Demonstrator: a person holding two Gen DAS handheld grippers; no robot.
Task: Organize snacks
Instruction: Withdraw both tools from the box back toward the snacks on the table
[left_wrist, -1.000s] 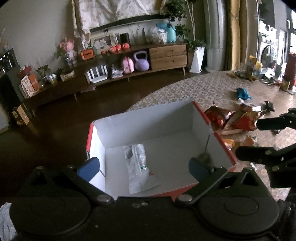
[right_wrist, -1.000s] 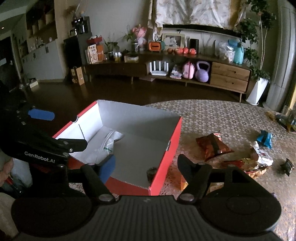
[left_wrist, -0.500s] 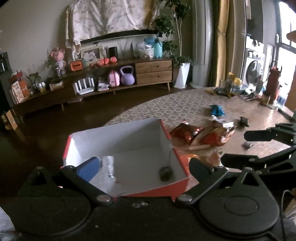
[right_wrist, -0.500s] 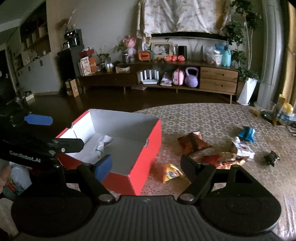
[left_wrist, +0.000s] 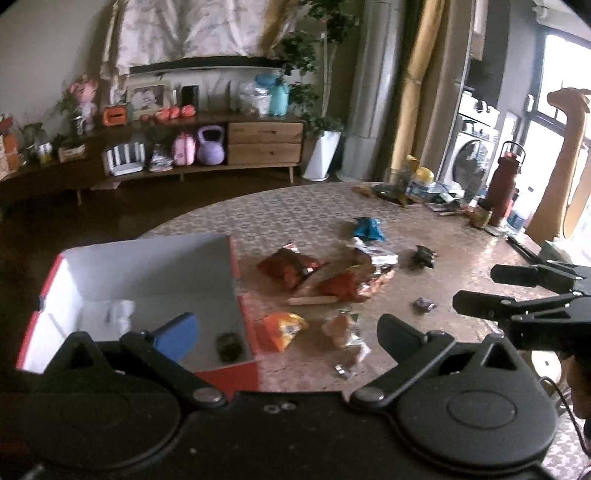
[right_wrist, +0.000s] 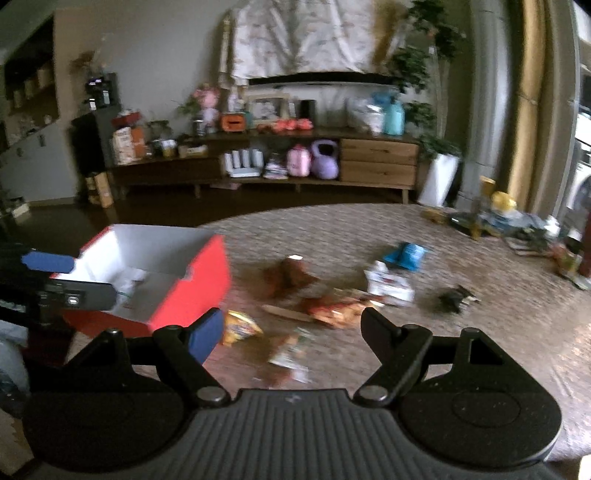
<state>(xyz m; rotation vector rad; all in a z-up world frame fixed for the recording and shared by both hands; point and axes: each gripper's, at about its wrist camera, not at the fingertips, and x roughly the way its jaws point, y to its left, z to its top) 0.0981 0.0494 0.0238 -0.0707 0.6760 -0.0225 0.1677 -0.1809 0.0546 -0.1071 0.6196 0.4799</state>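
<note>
On the patterned round worktop (left_wrist: 295, 206), left part of both views: one red cardboard box with white interior (left_wrist: 147, 273), open-topped. Contents: a clear crumpled wrapper (left_wrist: 120, 314) against its left wall and a small dark item (left_wrist: 228, 345) near its right wall.

Right of the box, loose on the worktop: a dark red foil snack bag (left_wrist: 286, 266); an orange-yellow snack packet (left_wrist: 282, 328) just beside the box's red wall; a pale crumpled wrapper (left_wrist: 343, 330) near it; a red-orange bag cluster (left_wrist: 351, 284) at centre frame; a thin wooden stick (left_wrist: 312, 301) lying flat between the bags; a white packet (left_wrist: 376, 253); a blue packet (left_wrist: 367, 227) farther back; a small black wrapper (left_wrist: 424, 255) and a small purple sweet (left_wrist: 424, 304) toward the right.

Left hand-held gripper (left_wrist: 288, 330): lower centre of its own view, fingers spread wide, holding nothing, poised over the box's near right corner and the orange-yellow packet.

Right hand-held gripper (right_wrist: 291, 326): fingers likewise spread wide, empty, above the loose packets; it appears at right edge of the left view.

Far right rim of the worktop: dark red flask (left_wrist: 502, 181) amid clutter.
</note>
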